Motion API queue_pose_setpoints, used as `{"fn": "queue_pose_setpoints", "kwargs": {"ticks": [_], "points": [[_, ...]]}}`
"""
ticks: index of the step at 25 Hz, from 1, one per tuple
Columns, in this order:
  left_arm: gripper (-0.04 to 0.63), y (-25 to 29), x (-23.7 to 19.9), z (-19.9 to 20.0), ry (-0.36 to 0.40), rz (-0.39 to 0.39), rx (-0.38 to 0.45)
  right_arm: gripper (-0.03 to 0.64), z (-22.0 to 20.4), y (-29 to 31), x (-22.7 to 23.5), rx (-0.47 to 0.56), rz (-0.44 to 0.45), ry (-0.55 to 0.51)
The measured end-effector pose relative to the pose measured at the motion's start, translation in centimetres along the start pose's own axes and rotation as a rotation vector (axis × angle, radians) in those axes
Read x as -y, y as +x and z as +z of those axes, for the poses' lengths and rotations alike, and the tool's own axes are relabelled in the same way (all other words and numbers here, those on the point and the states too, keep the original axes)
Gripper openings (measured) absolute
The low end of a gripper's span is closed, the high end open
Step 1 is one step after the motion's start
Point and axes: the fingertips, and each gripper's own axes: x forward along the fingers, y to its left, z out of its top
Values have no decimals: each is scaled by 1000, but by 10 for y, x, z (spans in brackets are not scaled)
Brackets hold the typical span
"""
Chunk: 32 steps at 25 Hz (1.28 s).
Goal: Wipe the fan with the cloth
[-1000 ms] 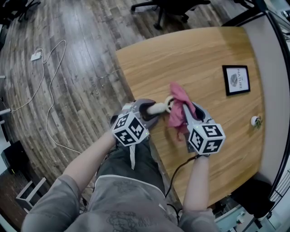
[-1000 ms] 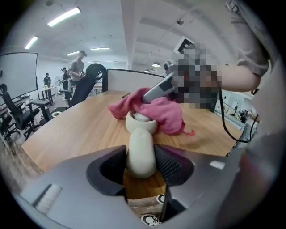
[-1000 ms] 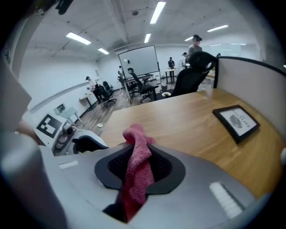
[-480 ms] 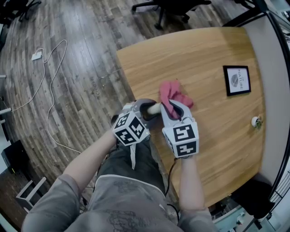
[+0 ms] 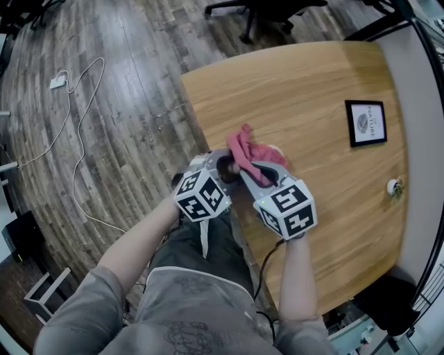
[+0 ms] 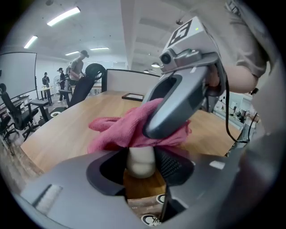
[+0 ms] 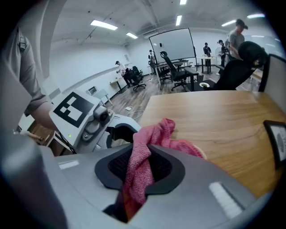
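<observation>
The fan shows only as a white handle (image 6: 141,160), standing between the jaws of my left gripper (image 5: 226,166), which is shut on it. Its head lies hidden under the pink cloth (image 5: 244,147); a pale bit (image 5: 279,150) shows at the cloth's right edge. My right gripper (image 5: 254,170) is shut on the cloth (image 7: 139,166), which is pinched between its pads and spills forward over the fan. The two grippers sit close together at the near left edge of the wooden table (image 5: 312,83), the right one just right of the left.
A black-framed picture (image 5: 365,122) lies on the table at the far right. A small white object (image 5: 392,186) sits near the right edge. A white cable (image 5: 76,104) runs across the wooden floor on the left. An office chair base (image 5: 263,14) stands beyond the table.
My right gripper has swung left with the cloth and rolled, carrying it from the fan's right side onto the fan beside the left gripper. The left gripper has kept still.
</observation>
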Motion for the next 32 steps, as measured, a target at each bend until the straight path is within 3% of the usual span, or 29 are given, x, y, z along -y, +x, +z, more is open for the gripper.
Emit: {"fn": "queue_pose_setpoints", "kwargs": {"ticks": [6, 10, 12, 18, 25, 28, 32], "points": [[193, -1, -1, 0, -23, -16, -2, 72, 1, -44, 75, 156, -236, 203], [193, -2, 1, 1, -24, -19, -1, 72, -8, -64, 107, 170, -396, 241], [193, -1, 0, 1, -18, -15, -2, 72, -7, -59, 100, 172, -391, 221], [193, 1, 0, 1, -21, -13, -3, 72, 8, -18, 39, 186, -259, 129], [193, 2, -1, -4, -1, -6, -13, 72, 0, 7, -2, 47, -57, 57], [195, 5, 0, -3, -1, -7, -12, 74, -9, -7, 3, -11, -69, 51], [198, 5, -1, -3, -57, -4, -53, 74, -12, -38, 8, -42, -175, 35]]}}
